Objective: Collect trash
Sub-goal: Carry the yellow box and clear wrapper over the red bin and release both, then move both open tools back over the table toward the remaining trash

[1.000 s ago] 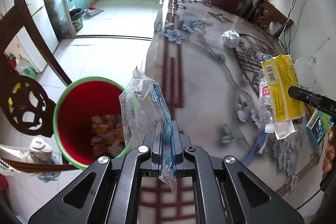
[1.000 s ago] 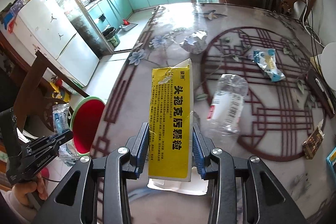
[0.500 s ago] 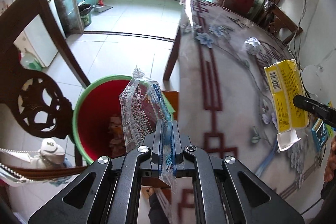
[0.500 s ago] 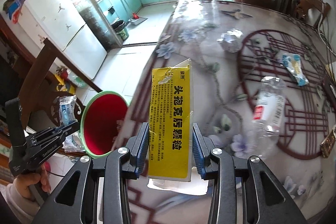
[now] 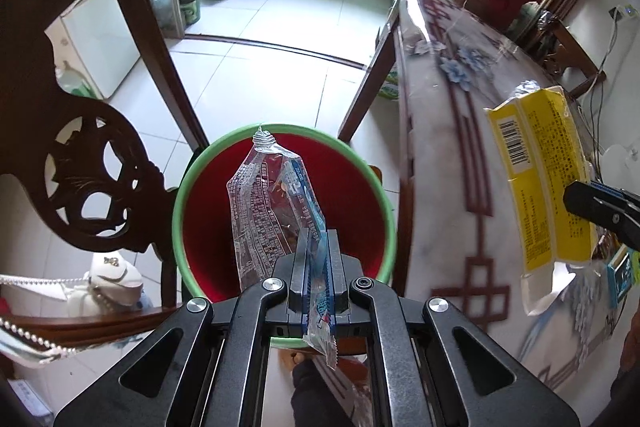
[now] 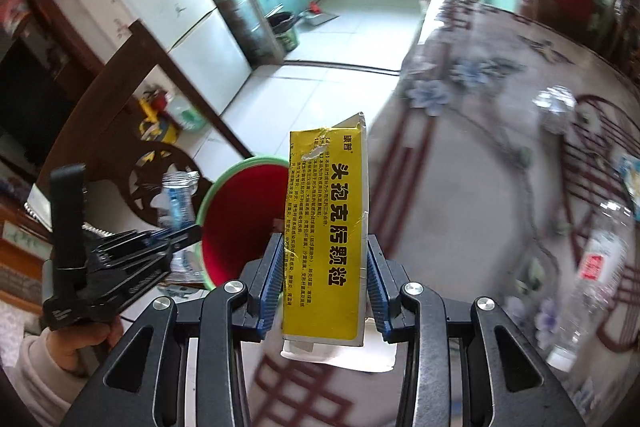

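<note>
My left gripper (image 5: pixel 316 247) is shut on a clear plastic wrapper (image 5: pixel 268 211) with blue print and holds it right above the red bin with a green rim (image 5: pixel 352 195) on the floor. My right gripper (image 6: pixel 322 263) is shut on a yellow medicine box (image 6: pixel 326 223) over the table's left edge, next to the bin (image 6: pixel 236 203). The box also shows in the left wrist view (image 5: pixel 544 179), to the right of the bin. The left gripper (image 6: pixel 188 233) with the wrapper (image 6: pixel 176 199) shows in the right wrist view.
A carved dark wooden chair (image 5: pixel 92 163) stands left of the bin. The table (image 6: pixel 472 179) with a flowered cover holds a clear plastic bottle (image 6: pixel 592 267), a crumpled foil ball (image 6: pixel 556 107) and a small wrapper (image 6: pixel 632 175). A white handbag (image 5: pixel 108 283) hangs by the chair.
Both grippers have moved left, off the table and towards the bin. The wrapper now hangs over the bin's opening, and the yellow box has come to the table's edge.
</note>
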A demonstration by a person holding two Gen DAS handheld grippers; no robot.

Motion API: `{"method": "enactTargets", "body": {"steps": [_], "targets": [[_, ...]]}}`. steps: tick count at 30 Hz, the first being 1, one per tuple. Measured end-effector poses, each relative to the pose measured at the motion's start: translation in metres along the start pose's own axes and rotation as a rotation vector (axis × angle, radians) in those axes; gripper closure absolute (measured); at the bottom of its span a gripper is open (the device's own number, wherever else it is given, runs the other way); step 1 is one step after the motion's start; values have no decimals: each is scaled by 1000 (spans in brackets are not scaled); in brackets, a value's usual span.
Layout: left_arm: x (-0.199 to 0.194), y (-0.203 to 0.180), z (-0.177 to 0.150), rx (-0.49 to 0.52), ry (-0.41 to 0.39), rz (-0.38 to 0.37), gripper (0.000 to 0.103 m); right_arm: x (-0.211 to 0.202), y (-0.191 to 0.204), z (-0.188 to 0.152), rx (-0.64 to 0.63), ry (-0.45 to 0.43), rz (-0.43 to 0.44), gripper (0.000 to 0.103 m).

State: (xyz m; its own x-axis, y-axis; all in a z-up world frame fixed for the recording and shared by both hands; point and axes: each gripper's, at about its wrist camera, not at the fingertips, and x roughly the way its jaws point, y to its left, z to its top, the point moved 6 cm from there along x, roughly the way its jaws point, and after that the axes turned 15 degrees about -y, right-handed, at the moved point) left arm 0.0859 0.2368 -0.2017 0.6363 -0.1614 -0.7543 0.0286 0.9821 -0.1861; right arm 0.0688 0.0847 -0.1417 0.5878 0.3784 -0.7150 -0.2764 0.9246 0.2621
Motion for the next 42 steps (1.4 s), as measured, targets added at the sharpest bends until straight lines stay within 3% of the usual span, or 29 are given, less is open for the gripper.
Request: {"method": "enactTargets", "body": {"steps": [7, 15, 28, 32, 36, 42], "targets": [[19, 19, -1, -31, 41, 10, 98, 43, 27, -2, -51, 58, 44, 67], [24, 37, -11, -50, 77, 25, 98, 63, 46, -8, -74, 98, 64, 67], [30, 50, -12, -74, 92, 34, 98, 80, 64, -6, -99, 87, 98, 67], [30, 50, -9, -81, 85, 29, 92, 79, 64, -3, -108, 67, 88, 65], [26, 47, -5, -75, 65, 26, 77, 74, 59, -1, -97, 49, 74, 62], [17, 45, -2, -76, 46, 33, 76, 55, 51, 2, -114, 21, 51, 62]]}}
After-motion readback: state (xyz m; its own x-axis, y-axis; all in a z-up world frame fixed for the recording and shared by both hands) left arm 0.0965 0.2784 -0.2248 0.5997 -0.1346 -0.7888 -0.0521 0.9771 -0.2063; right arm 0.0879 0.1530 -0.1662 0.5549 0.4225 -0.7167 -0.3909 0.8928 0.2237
